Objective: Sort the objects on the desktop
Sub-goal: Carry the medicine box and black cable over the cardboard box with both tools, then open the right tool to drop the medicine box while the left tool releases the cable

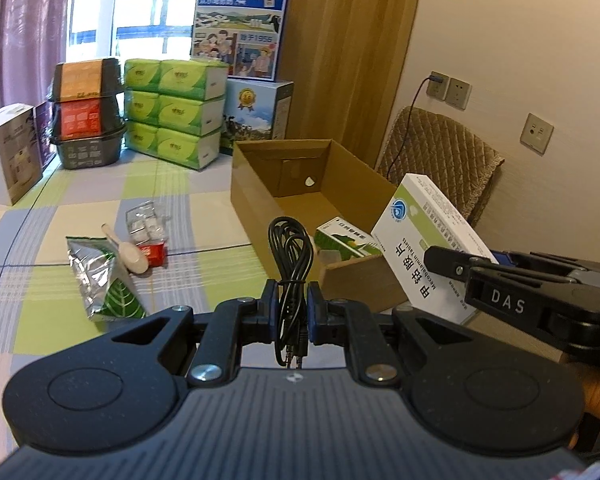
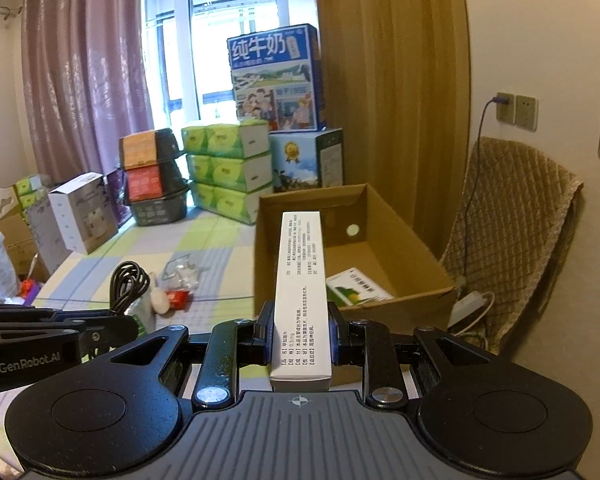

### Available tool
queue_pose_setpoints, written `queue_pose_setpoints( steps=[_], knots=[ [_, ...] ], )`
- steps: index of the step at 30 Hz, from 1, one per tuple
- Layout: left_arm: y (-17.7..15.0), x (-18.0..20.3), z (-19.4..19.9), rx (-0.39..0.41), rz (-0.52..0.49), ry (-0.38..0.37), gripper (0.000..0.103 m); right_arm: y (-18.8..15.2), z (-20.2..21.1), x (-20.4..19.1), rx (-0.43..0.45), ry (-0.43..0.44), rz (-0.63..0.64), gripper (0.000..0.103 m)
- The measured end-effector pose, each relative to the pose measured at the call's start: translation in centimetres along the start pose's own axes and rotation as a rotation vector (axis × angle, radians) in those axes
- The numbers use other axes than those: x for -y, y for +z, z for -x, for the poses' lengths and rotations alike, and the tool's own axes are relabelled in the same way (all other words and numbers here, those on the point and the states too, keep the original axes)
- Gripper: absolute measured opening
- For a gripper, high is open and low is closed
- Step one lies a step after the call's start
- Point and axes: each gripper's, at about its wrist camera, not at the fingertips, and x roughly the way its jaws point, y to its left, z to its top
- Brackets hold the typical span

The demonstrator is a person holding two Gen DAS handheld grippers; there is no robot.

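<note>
Where open: cardboard box (image 2: 412, 252), green carton (image 2: 358, 288) inside.

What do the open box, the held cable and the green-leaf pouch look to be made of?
Open box: brown corrugated cardboard, matte, with folded flaps. Cable: black rubbery or plastic sheath, slight sheen, metal plugs at its end. Pouch: probably foil laminate, silvery, crinkled and reflective.

A home room: purple curtains (image 2: 88, 80), checked tablecloth (image 1: 80, 208), stacked tissue packs (image 1: 176, 112), milk carton (image 1: 240, 24).
</note>
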Motion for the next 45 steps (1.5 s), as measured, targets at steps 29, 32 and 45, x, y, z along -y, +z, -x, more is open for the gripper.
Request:
queue_pose_setpoints(
  steps=[29,32,45],
  knots=[
    [5.2,3.7,-9.2,-0.051,-0.069,-0.071,0.01,4.6,-6.9,7.4,-0.032,-0.057,0.036,0.022],
    [5.8,3.9,-10.5,-0.058,-0.074,-0.079,0.011,4.9,-8.0,7.7,-0.038,-0.052,0.044,0.022],
    [7.6,4.3,-16.8,-0.08,-0.071,-0.109,0.011,6.2,-13.6,9.8,-0.066,-0.05,0.032,0.022]
  ],
)
